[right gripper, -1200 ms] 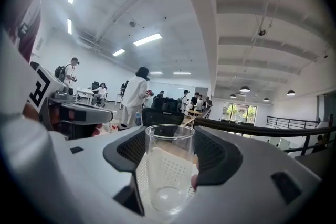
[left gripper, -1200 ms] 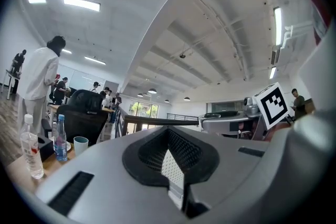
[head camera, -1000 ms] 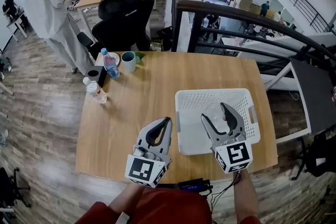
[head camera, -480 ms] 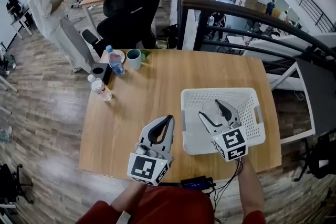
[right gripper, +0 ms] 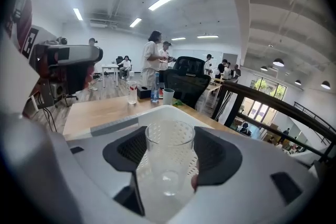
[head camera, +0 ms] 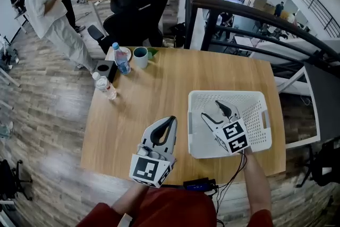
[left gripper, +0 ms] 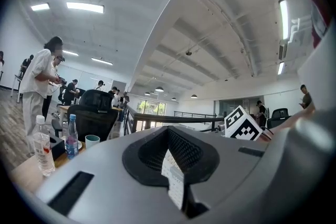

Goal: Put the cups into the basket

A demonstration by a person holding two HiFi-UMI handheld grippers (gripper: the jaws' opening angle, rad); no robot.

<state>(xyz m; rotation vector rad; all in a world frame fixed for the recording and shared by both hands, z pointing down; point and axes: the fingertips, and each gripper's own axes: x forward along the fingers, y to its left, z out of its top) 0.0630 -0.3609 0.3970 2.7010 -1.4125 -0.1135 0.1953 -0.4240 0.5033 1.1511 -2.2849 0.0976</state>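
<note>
A clear plastic cup (right gripper: 169, 157) stands upright between the jaws of my right gripper (head camera: 219, 110), which is shut on it. Gripper and cup are inside the white perforated basket (head camera: 226, 94), over its left half, on the right side of the wooden table. I cannot tell whether the cup's base touches the basket floor. A teal cup (head camera: 141, 57) stands at the table's far left edge, also seen in the right gripper view as the teal cup (right gripper: 168, 96). My left gripper (head camera: 169, 122) rests near the front edge, left of the basket, shut and holding nothing.
Two water bottles (head camera: 121, 61) (head camera: 104, 86) and a black box (head camera: 105, 69) stand near the teal cup. A black office chair (head camera: 133, 13) is behind the table, a dark railing (head camera: 255, 13) runs at the back right, and a person in white (head camera: 45, 8) stands far left.
My right gripper has carried the clear cup a little further into the basket and lower. The left gripper has stayed in place.
</note>
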